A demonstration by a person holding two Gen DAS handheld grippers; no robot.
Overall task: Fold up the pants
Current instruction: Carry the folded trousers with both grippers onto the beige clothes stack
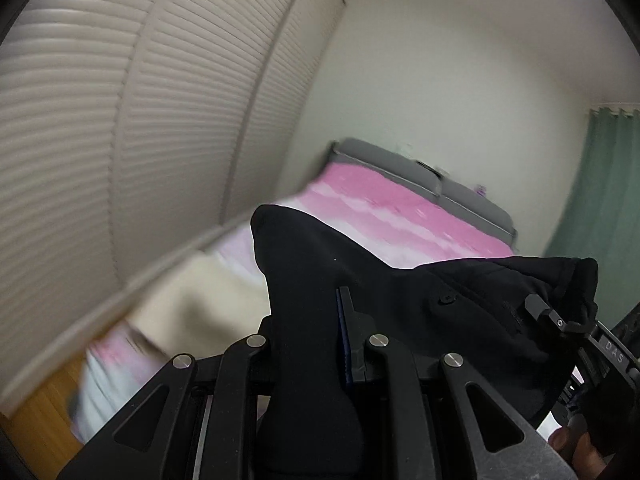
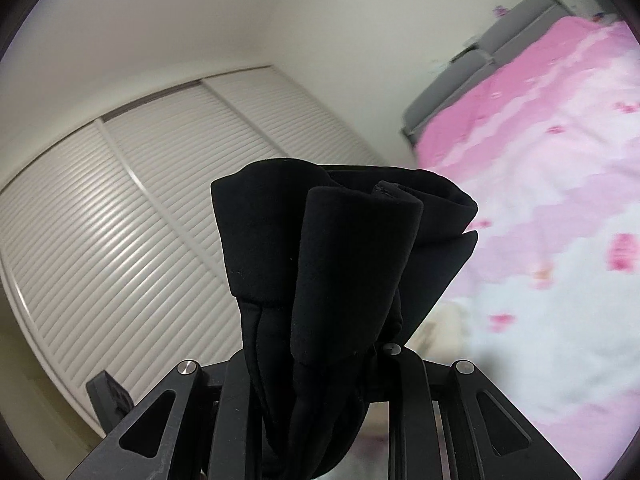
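I am holding the pants (image 1: 320, 280) up in the air over the bed (image 1: 400, 216), one bunch of black cloth in each tool. My left tool (image 1: 316, 340) is closing on a thick gather of fabric that is rising between its fingers, and my right tool (image 2: 320, 344) is clamping a rolled, layered wad of the same garment. In the left wrist view the cloth is stretching across to the right tool (image 1: 560, 320), so the span between my hands is hanging fairly taut.

I am judging the fabric to be soft, thick and fleecy, light enough to carry but limp, so it is sagging wherever I am not supporting it. It is looking matte and not slippery, and the folds are bulking up inside the jaws, so I am expecting the grip to hold without much squeeze. I am thinking the best places to take it are the edge corners, probably at the waistband, where the seams give a firmer ridge.

The pants are plain black, with a small round button or snap (image 1: 446, 300) showing near the middle and stitched hems visible in the right wrist view
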